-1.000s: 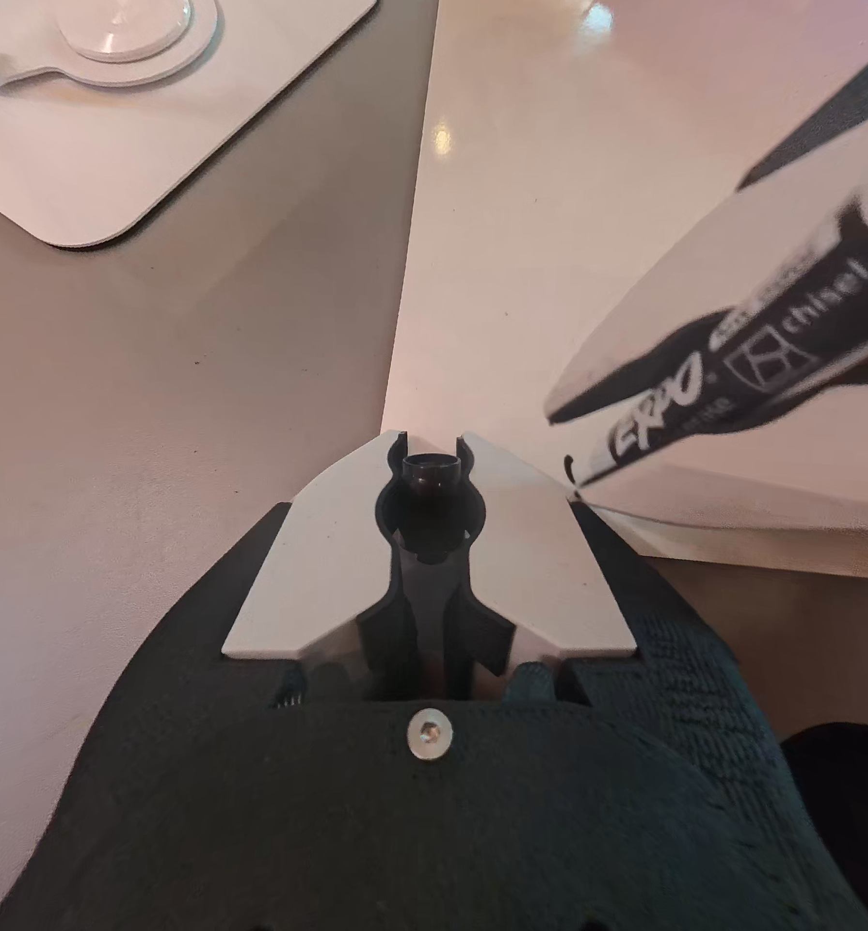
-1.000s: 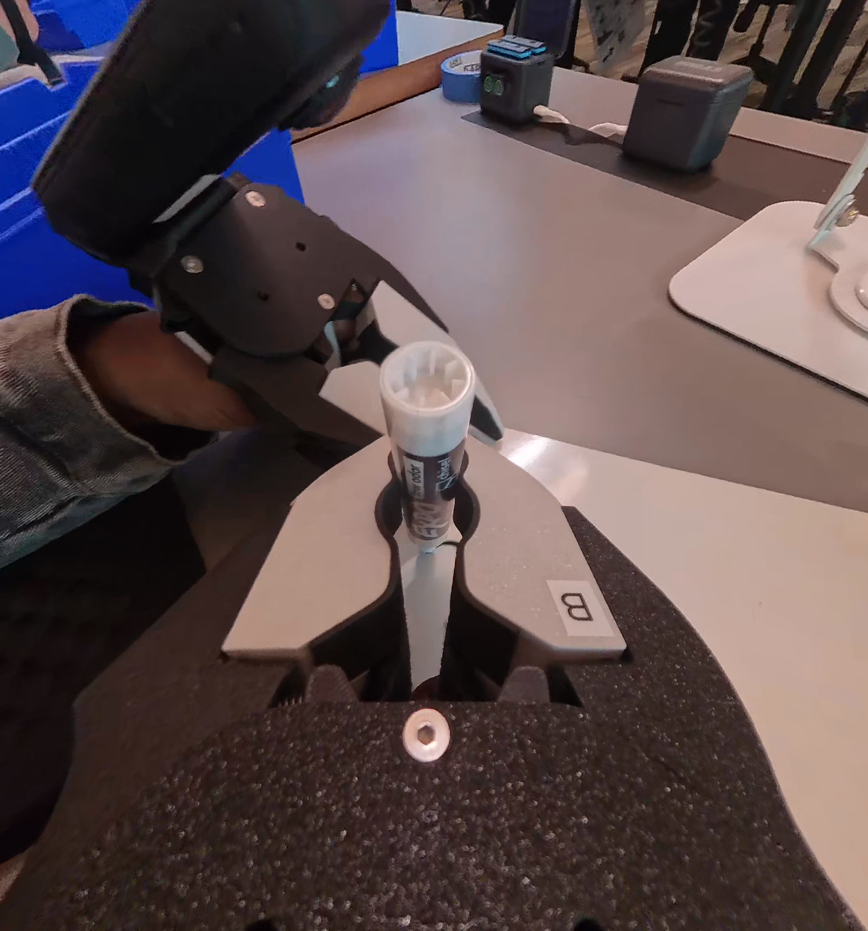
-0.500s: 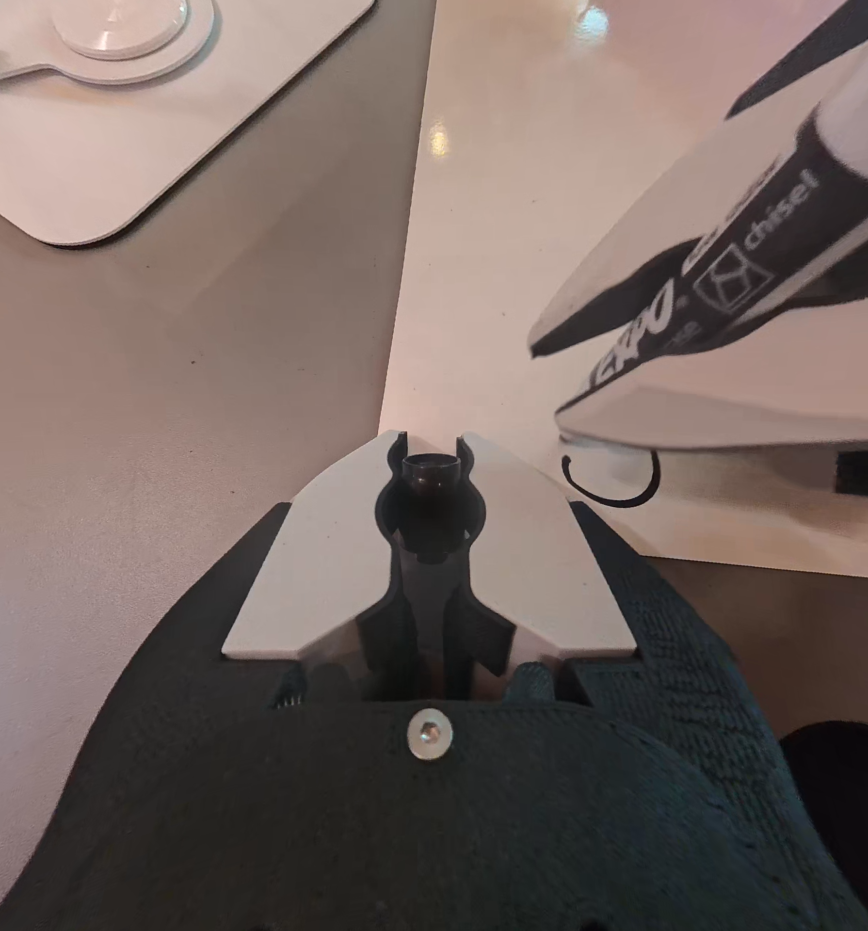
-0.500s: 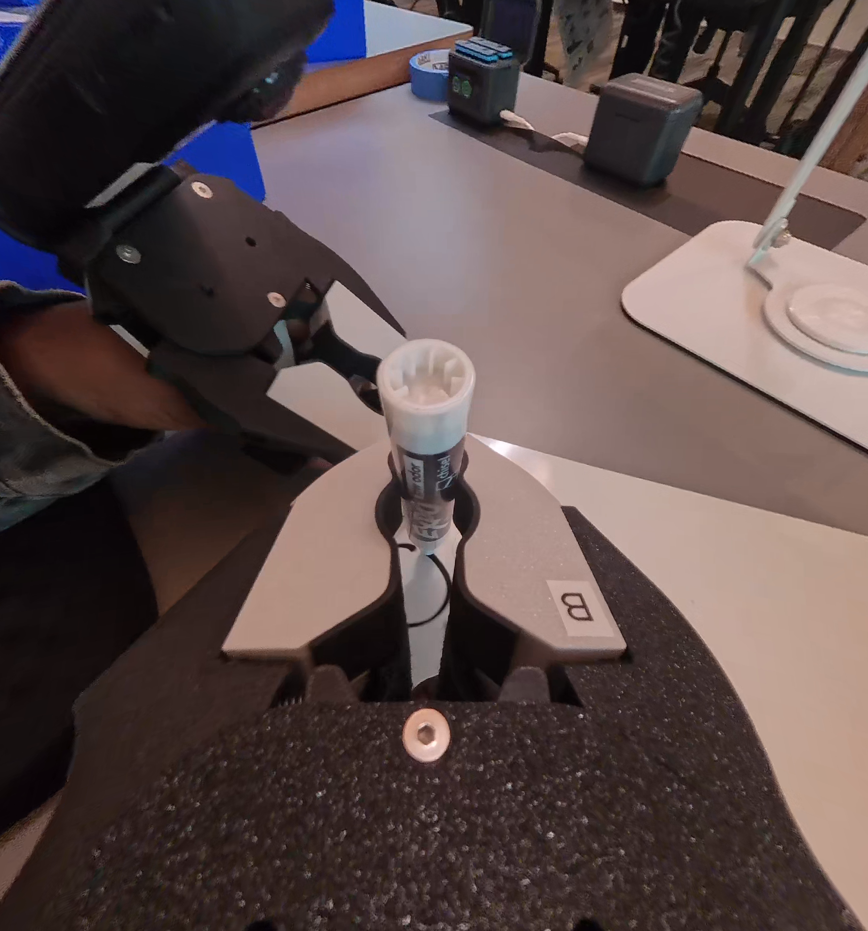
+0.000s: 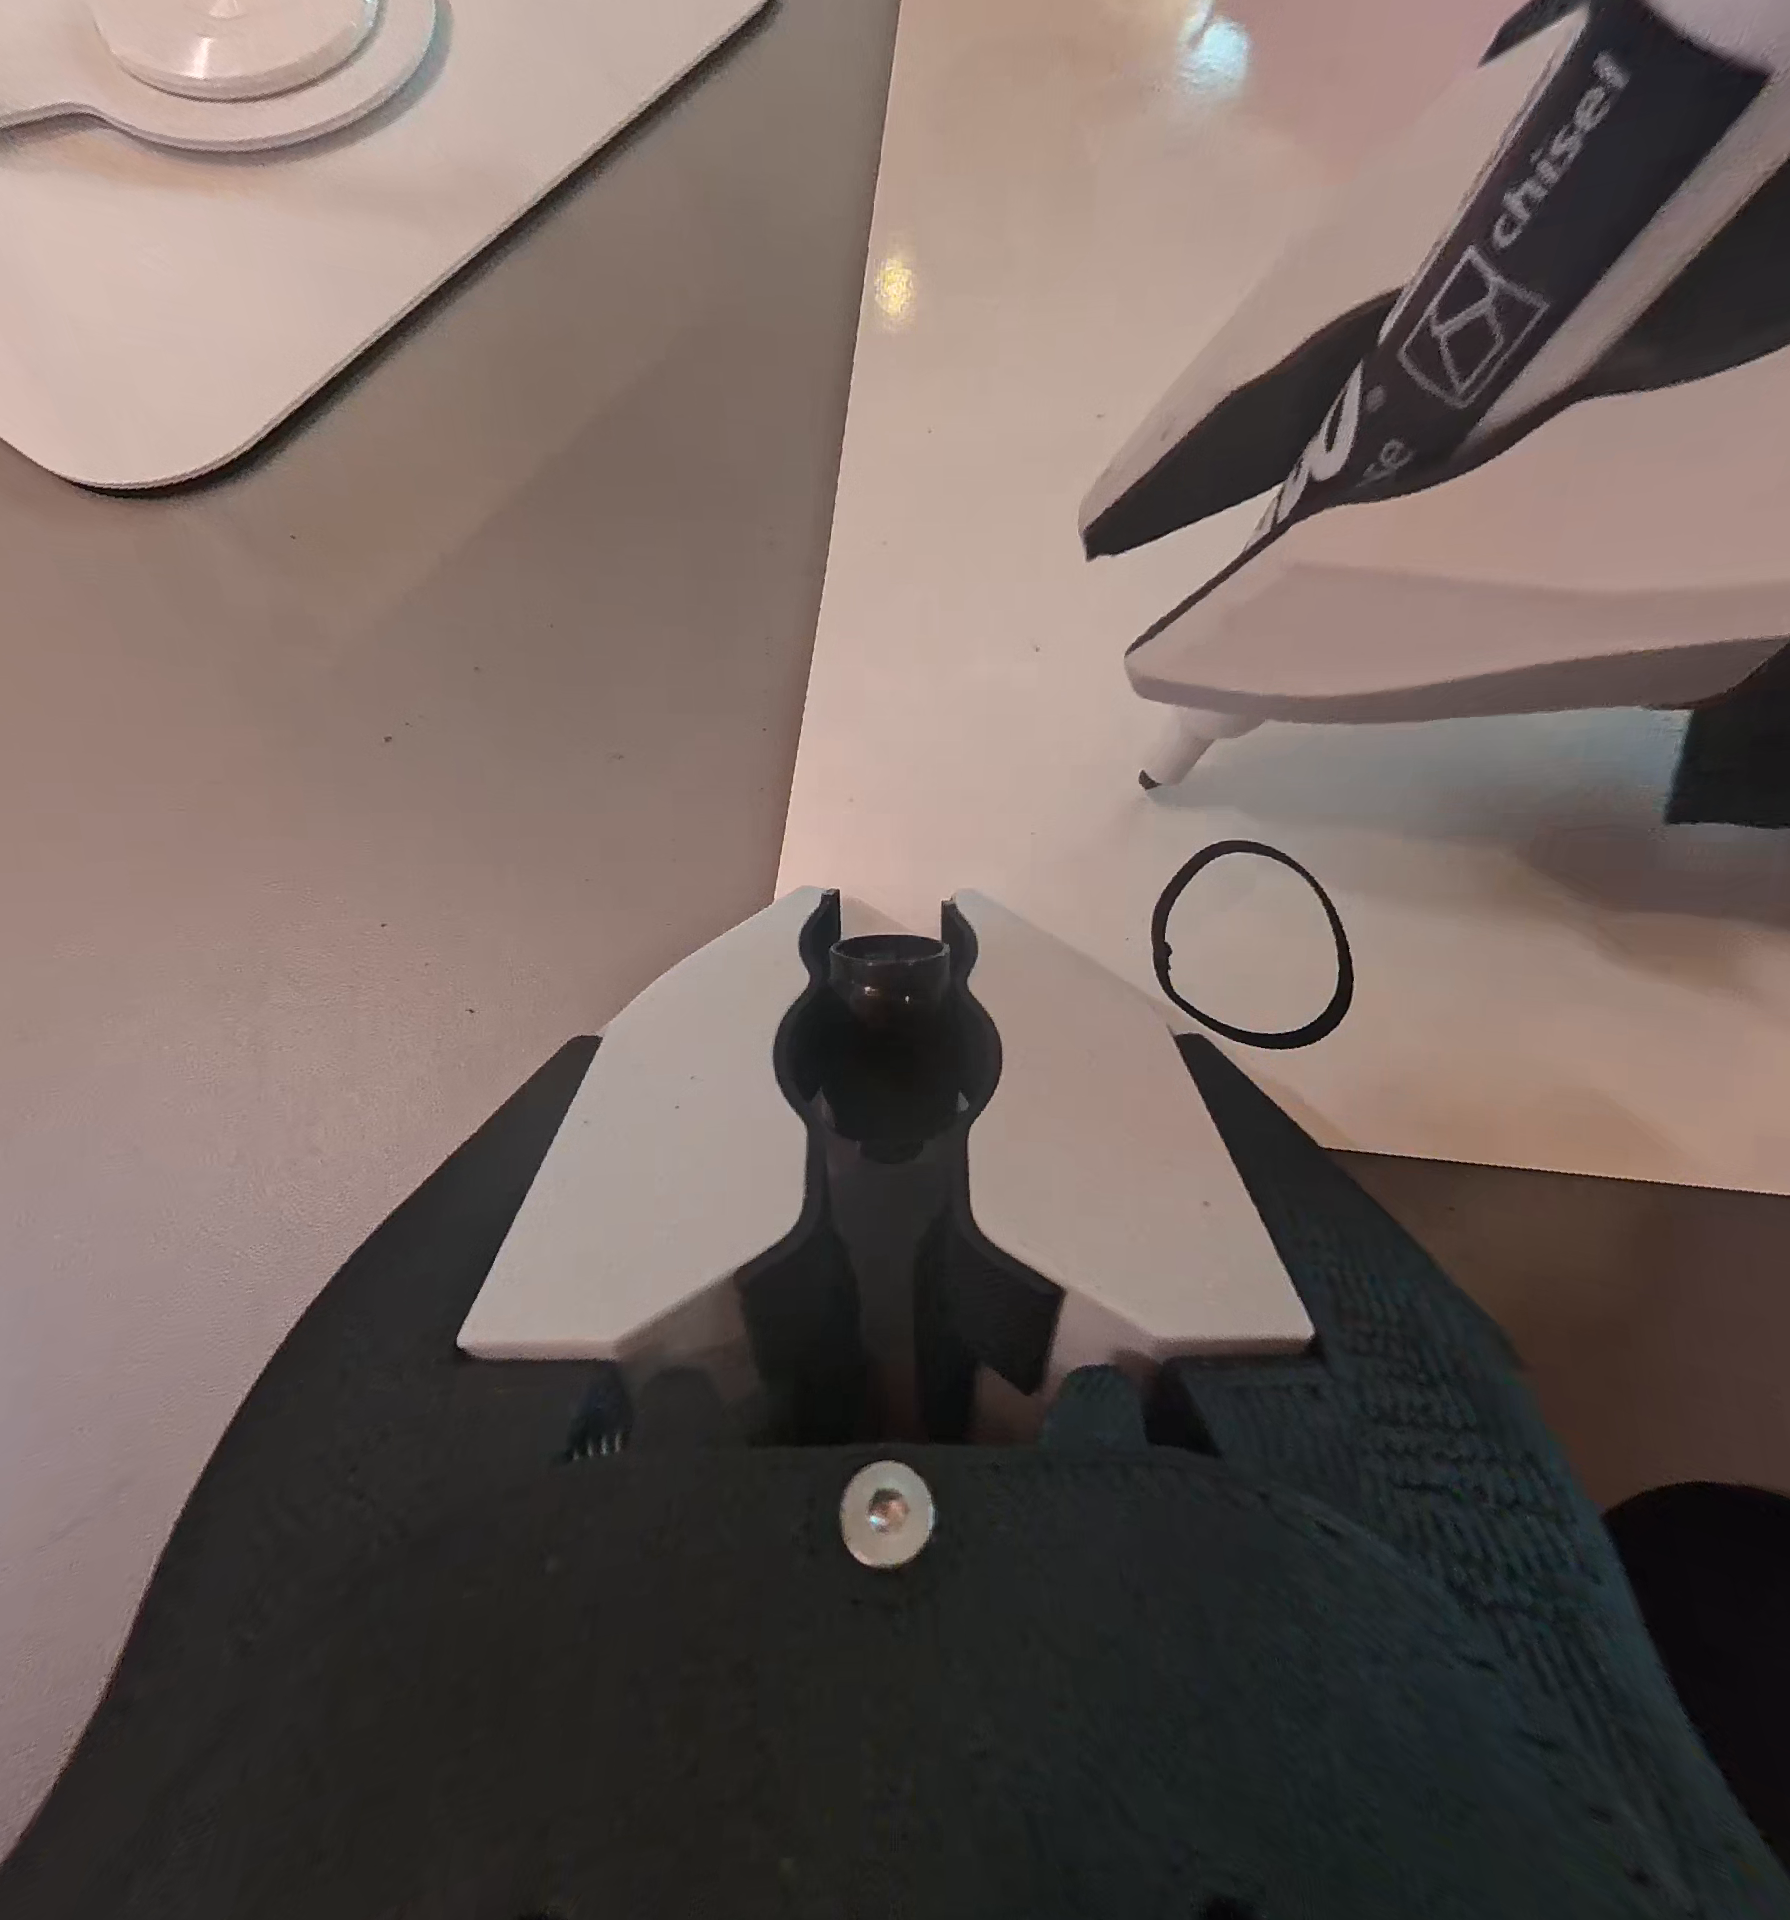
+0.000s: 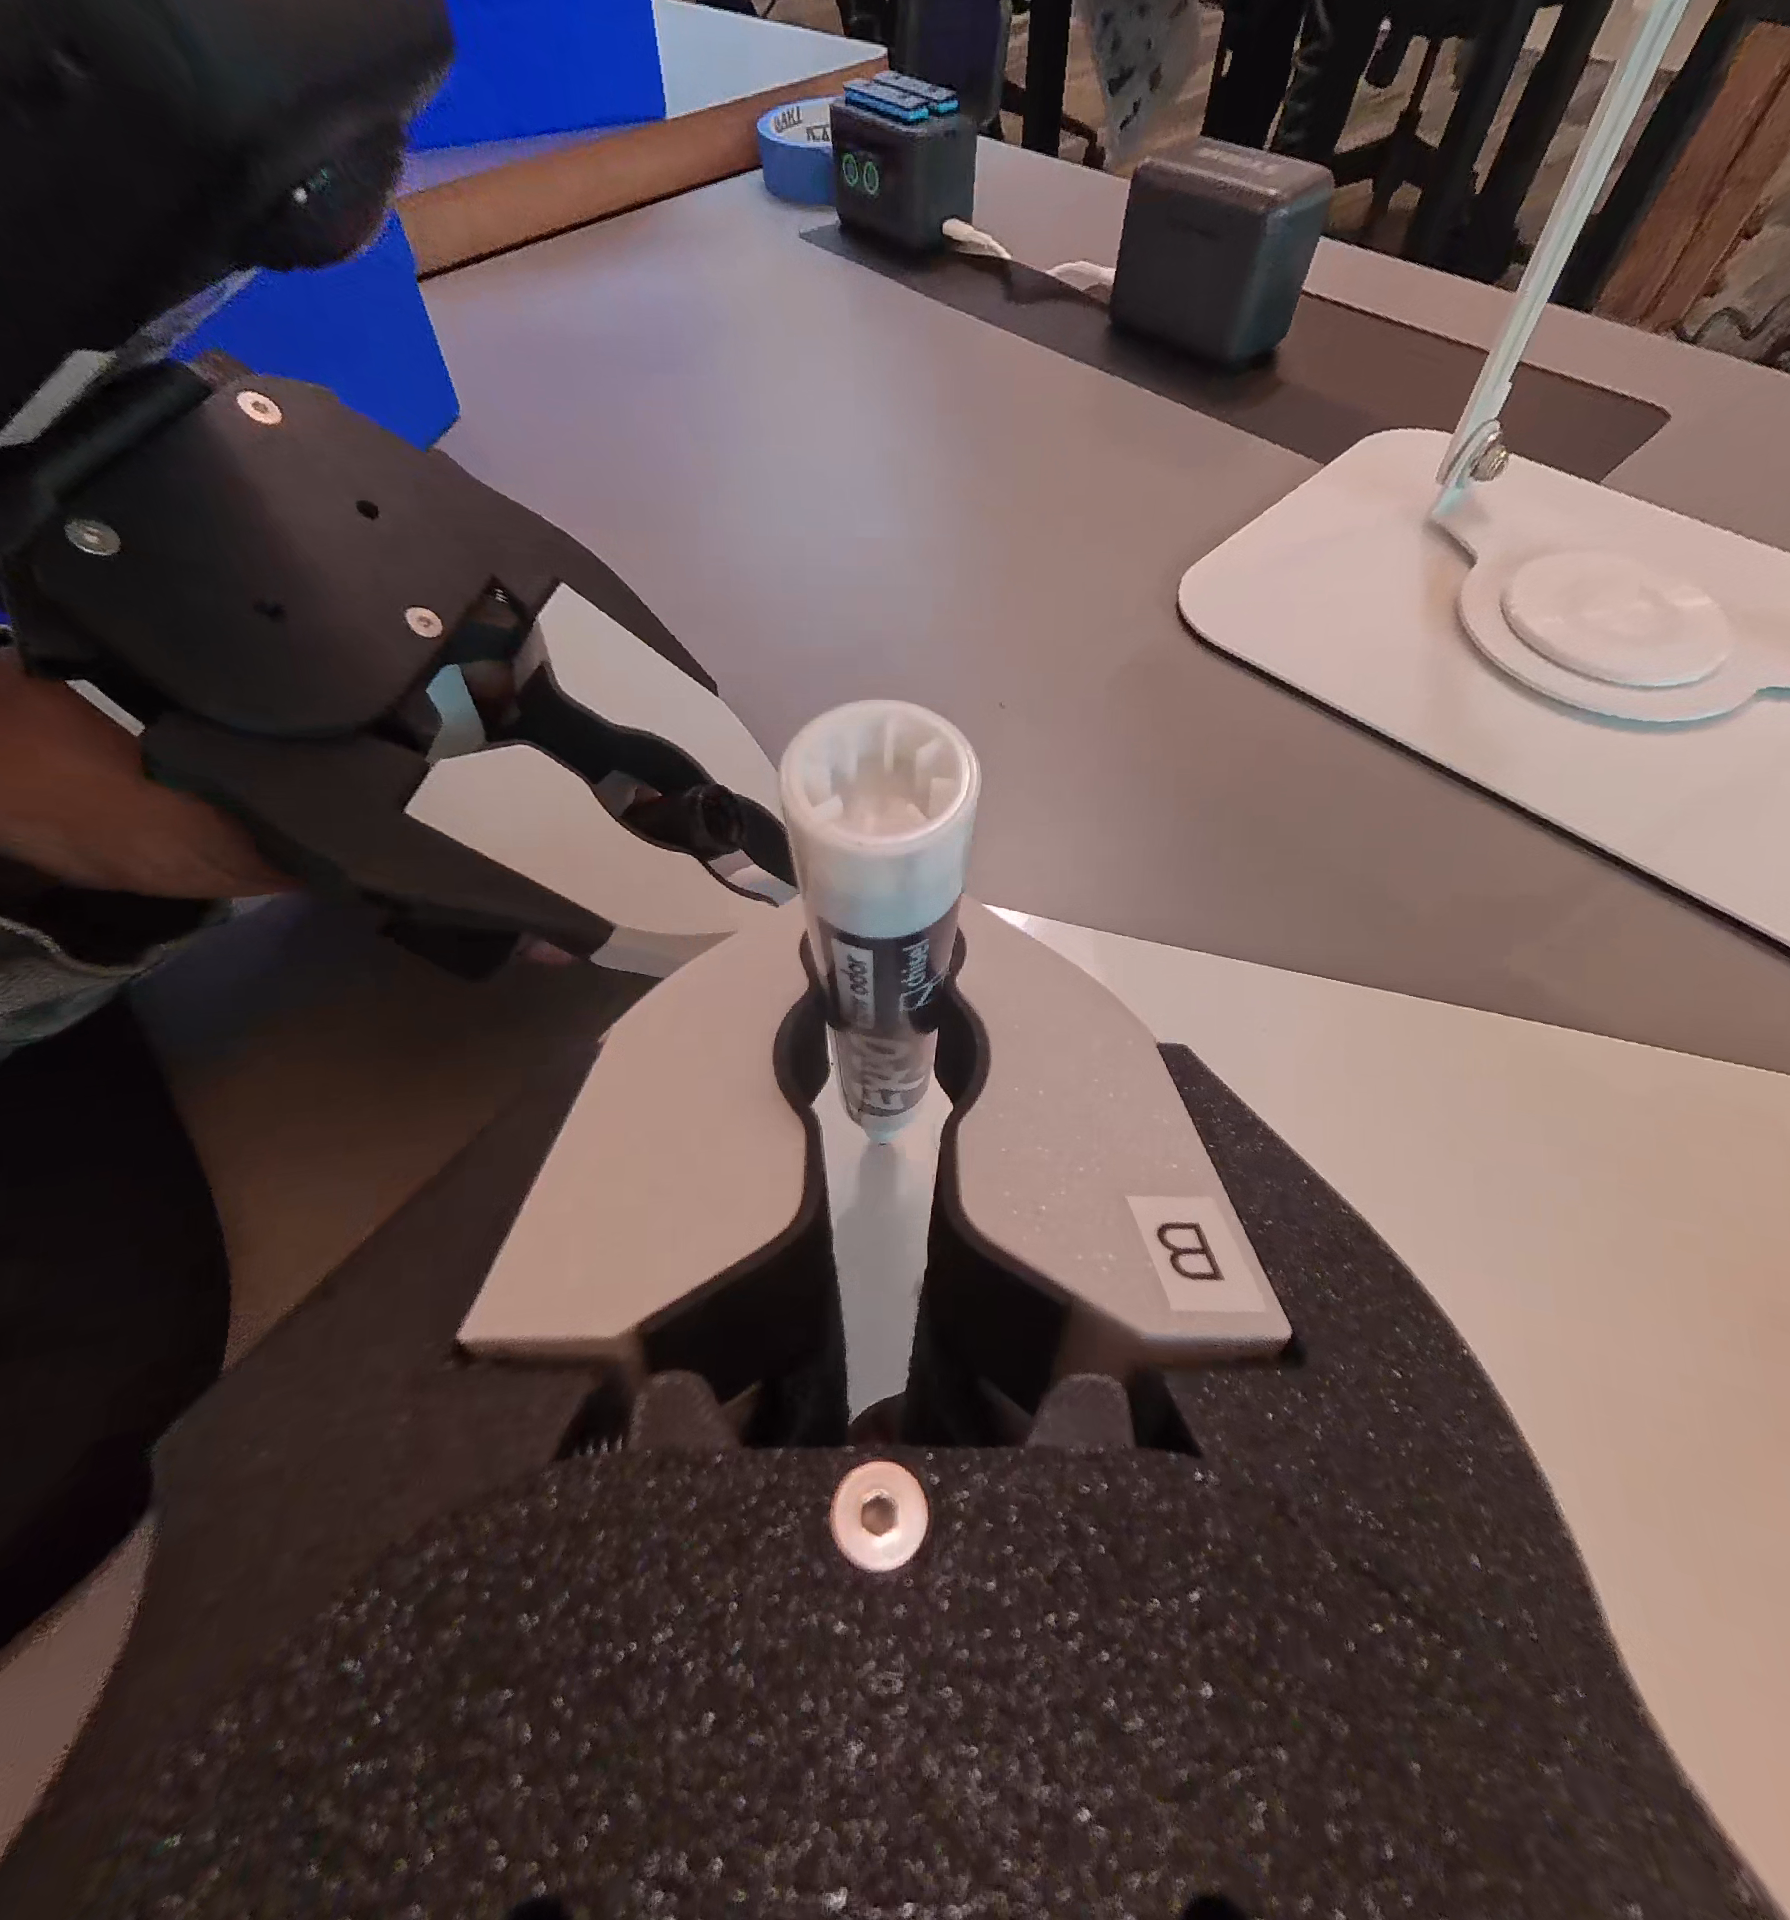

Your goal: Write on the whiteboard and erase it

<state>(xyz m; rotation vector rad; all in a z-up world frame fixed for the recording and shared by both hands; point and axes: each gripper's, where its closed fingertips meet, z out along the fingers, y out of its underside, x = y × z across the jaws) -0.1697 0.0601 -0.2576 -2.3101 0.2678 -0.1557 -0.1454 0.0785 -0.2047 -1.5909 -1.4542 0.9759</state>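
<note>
Writing step looks done: a closed black circle (image 5: 1252, 943) sits on the whiteboard (image 5: 1026, 436), which lies flat on the counter (image 5: 371, 779). Right hand-held gripper (image 6: 886, 1023) pinches the marker (image 6: 886, 935), tip just off the board at 12 o'clock from the circle. Left hand-held gripper (image 5: 886, 914) is pressed on the black cap (image 5: 888, 971), at 9 o'clock of the circle. Likely next: recap, then find an eraser; none in view.

Warm overhead light; glare spots on whiteboard (image 5: 974, 416); soft shadows; wide-angle edge bending; marker (image 5: 1473, 301) slightly blurred
</note>
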